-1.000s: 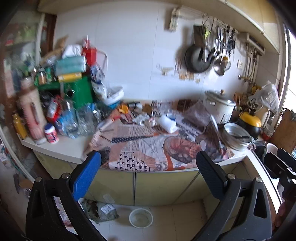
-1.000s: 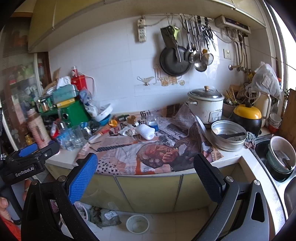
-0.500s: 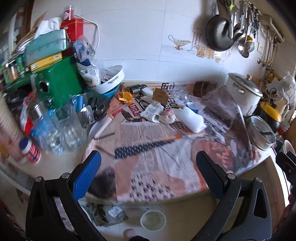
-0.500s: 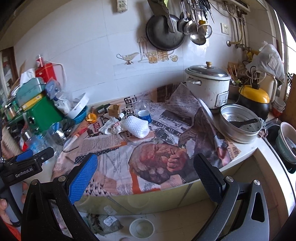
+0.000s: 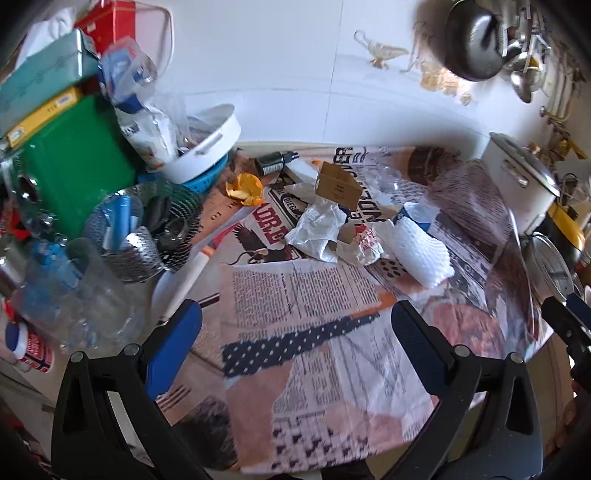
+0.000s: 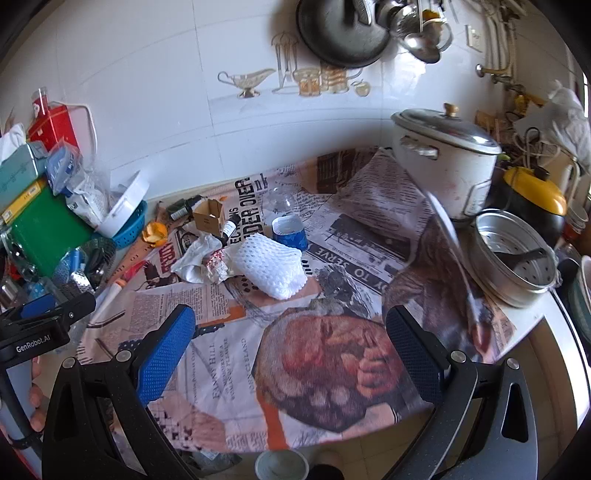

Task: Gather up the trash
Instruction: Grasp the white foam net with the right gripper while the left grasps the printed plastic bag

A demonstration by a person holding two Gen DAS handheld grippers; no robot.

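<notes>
Grippers, left (image 5: 295, 336) and right (image 6: 290, 334), hover wide-jawed above newspaper (image 5: 295, 306).

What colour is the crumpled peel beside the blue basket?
Orange crumpled peel, clearest in the left wrist view.

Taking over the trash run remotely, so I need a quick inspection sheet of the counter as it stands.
Surface: counter covered with newspaper.
Job's things: crumpled paper, white foam net, small cardboard box, orange peel, all lying on the newspaper.
Clutter: green box, rice cooker, steamer pot, blue-labelled bottle.
Grippers: left gripper open, empty; right gripper open, empty.
Cables: white cord by the red box.
Surroundings: tiled wall, hanging pan.
</notes>
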